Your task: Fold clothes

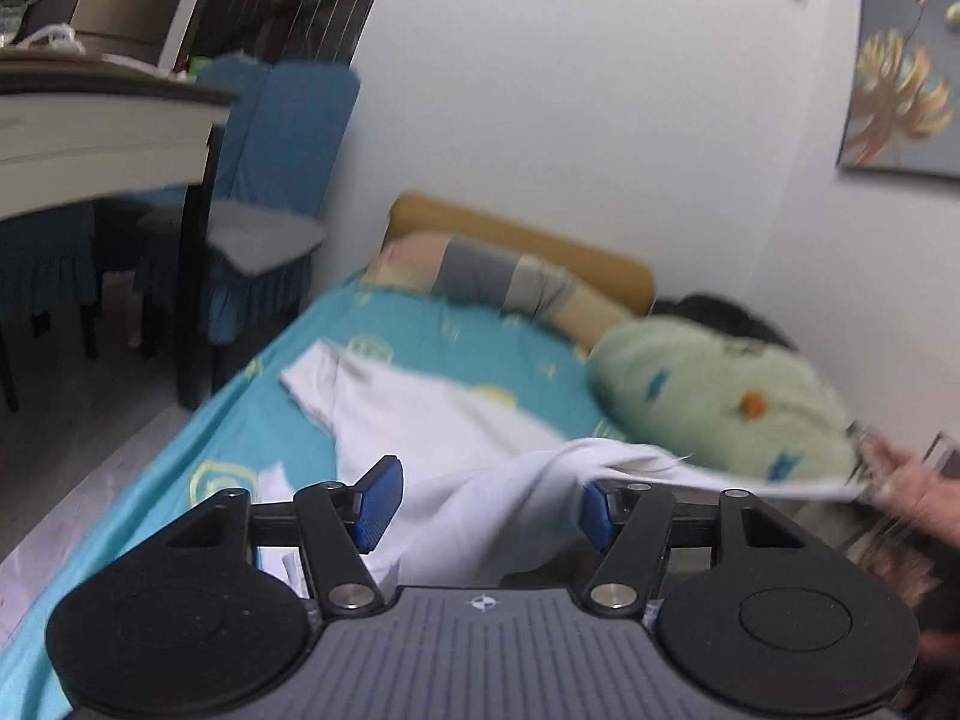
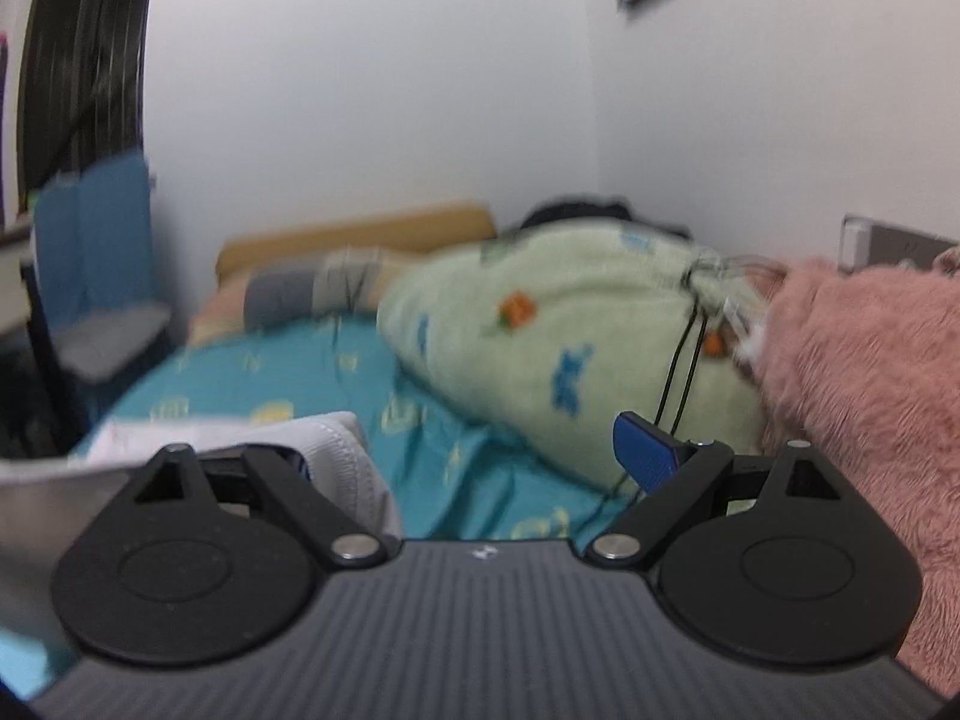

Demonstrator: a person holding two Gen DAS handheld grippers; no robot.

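Left wrist view: the left gripper (image 1: pixel 486 504) has its blue pads spread wide, and the white garment (image 1: pixel 432 420) lies across the teal bedsheet (image 1: pixel 252 420), one fold draped loosely between the pads, not pinched. A green pillow (image 1: pixel 720 402) sits just beyond. Right wrist view: the right gripper (image 2: pixel 474 462) is wide open too; the garment's hem (image 2: pixel 348 456) covers its left pad, gripping nothing. A pink fluffy blanket (image 2: pixel 870 390) lies at right.
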